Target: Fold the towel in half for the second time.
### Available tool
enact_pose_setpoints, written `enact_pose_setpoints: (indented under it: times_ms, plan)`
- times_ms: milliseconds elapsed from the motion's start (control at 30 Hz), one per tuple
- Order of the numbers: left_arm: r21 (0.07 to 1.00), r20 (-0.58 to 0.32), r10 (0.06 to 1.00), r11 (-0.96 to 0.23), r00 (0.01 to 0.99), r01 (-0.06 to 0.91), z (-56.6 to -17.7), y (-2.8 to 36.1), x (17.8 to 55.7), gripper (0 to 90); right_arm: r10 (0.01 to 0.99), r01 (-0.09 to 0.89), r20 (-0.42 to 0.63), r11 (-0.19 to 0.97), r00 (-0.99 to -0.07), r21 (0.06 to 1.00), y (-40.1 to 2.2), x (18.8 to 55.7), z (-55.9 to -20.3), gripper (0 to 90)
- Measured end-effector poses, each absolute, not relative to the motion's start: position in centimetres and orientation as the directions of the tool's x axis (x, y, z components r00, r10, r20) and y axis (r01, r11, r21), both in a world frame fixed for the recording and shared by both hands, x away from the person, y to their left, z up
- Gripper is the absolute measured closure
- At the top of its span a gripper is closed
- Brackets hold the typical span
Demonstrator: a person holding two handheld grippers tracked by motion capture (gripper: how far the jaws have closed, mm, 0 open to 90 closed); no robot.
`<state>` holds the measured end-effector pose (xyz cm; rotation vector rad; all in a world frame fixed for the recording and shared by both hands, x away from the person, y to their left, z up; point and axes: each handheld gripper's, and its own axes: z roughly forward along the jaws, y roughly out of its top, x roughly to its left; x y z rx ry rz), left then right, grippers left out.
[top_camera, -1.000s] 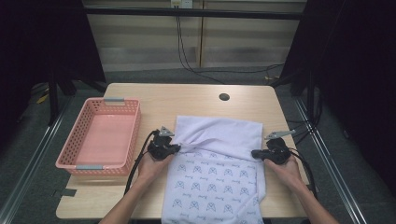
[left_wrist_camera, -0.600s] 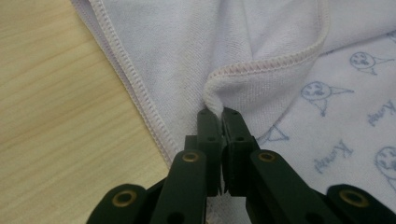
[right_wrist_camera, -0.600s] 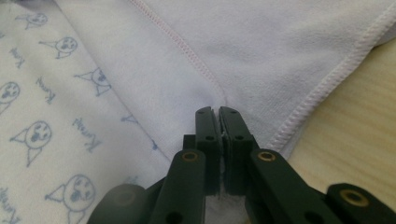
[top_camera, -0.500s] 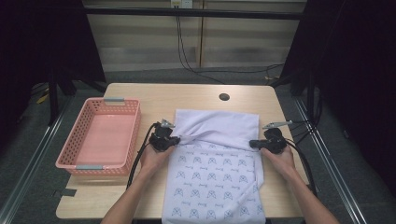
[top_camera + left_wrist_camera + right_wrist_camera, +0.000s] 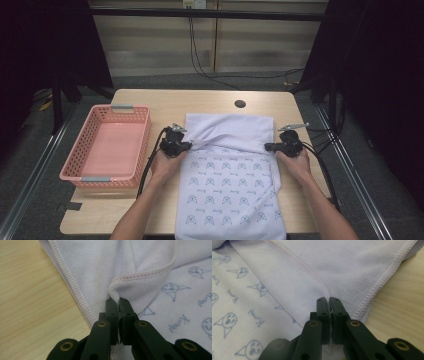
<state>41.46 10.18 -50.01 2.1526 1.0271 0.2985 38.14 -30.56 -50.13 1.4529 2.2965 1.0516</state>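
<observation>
Left gripper (image 5: 189, 145) and right gripper (image 5: 267, 147) each pinch the cloth's (image 5: 230, 190) folded hem; basket (image 5: 80, 170) sits left.

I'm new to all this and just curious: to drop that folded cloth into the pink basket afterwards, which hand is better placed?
Probably the left. The left gripper pinches the cloth on the edge nearest the pink basket; the right gripper grips the opposite edge.

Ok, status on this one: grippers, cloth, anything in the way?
Left gripper shut on towel hem, right gripper shut on opposite edge. Far part folded over, plain side up. Pink basket off to left, not in the way.
</observation>
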Motion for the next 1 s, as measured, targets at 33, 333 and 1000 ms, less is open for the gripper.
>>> enact_pose_setpoints:
  times_ms: [33,333,1000]
  plan:
    - [0.696,-0.103,0.754,-0.411,0.648,0.589,-50.0,10.2,41.6,87.4,0.859,0.695,0.175,0.252,-0.481,0.673,-30.5,38.4,-50.1,87.3]
    - [0.694,-0.091,0.765,-0.410,0.637,0.591,-50.1,9.9,42.9,87.4,0.867,0.685,0.193,0.208,-0.460,0.698,-30.9,39.5,-50.5,87.3]
    - [0.759,-0.159,0.754,-0.320,0.638,0.567,-47.8,10.9,43.2,87.6,0.869,0.628,0.190,0.164,-0.457,0.760,-32.3,40.3,-47.6,87.2]
